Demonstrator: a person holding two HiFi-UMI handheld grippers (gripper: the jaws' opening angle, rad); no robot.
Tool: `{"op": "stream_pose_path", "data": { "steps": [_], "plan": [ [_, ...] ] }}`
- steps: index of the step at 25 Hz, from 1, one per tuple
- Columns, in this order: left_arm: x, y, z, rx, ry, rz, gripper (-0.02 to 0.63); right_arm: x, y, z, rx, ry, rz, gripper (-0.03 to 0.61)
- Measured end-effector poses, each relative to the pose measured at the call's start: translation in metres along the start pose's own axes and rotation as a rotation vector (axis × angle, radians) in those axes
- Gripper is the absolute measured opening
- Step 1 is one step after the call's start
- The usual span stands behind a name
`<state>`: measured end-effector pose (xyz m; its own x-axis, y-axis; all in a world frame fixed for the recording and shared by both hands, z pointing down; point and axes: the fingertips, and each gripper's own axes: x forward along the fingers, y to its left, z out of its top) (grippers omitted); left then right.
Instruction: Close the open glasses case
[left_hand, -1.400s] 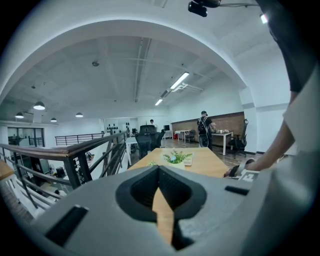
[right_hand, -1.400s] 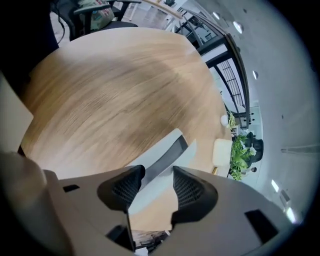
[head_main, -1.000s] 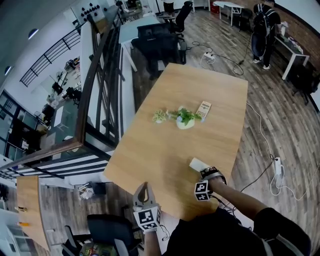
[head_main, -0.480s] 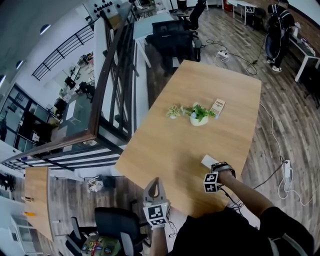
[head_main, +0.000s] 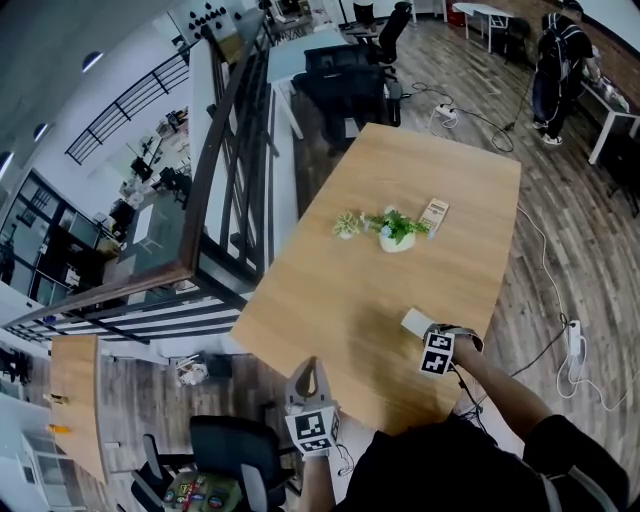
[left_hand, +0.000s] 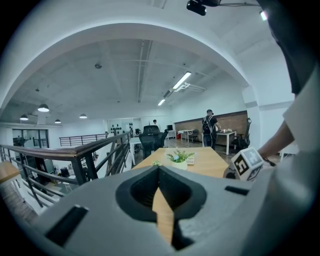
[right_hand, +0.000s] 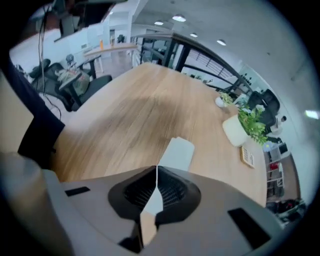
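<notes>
Glasses case (right_hand: 177, 151): pale, flat on the table (right_hand: 115, 115); right gripper view shows it just above the jaw tips.
Right gripper (right_hand: 157, 169): jaws just closed together, nothing between.
Left gripper (left_hand: 159, 169): jaws together; its view lacks the case.

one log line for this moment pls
glasses case: looks closed, on table | right gripper: jaws just closed, empty, over it | left gripper: shut, empty
</notes>
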<state>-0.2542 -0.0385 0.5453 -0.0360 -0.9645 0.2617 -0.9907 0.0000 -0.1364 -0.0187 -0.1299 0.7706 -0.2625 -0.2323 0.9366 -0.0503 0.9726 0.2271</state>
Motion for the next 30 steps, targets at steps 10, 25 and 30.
{"op": "stream_pose_path", "data": {
  "steps": [10, 25, 30],
  "plan": [
    [0.001, -0.007, 0.005, 0.004, -0.010, -0.027, 0.000, -0.139, -0.044, 0.049, 0.589, -0.846, -0.181, 0.014],
    [0.000, 0.000, 0.015, 0.015, -0.044, -0.009, 0.000, -0.240, -0.076, -0.004, 0.722, -1.015, -0.582, 0.014],
    [-0.002, -0.003, 0.015, 0.024, -0.041, -0.014, 0.000, -0.250, -0.076, -0.005, 0.722, -1.011, -0.609, 0.014]
  ]
}}
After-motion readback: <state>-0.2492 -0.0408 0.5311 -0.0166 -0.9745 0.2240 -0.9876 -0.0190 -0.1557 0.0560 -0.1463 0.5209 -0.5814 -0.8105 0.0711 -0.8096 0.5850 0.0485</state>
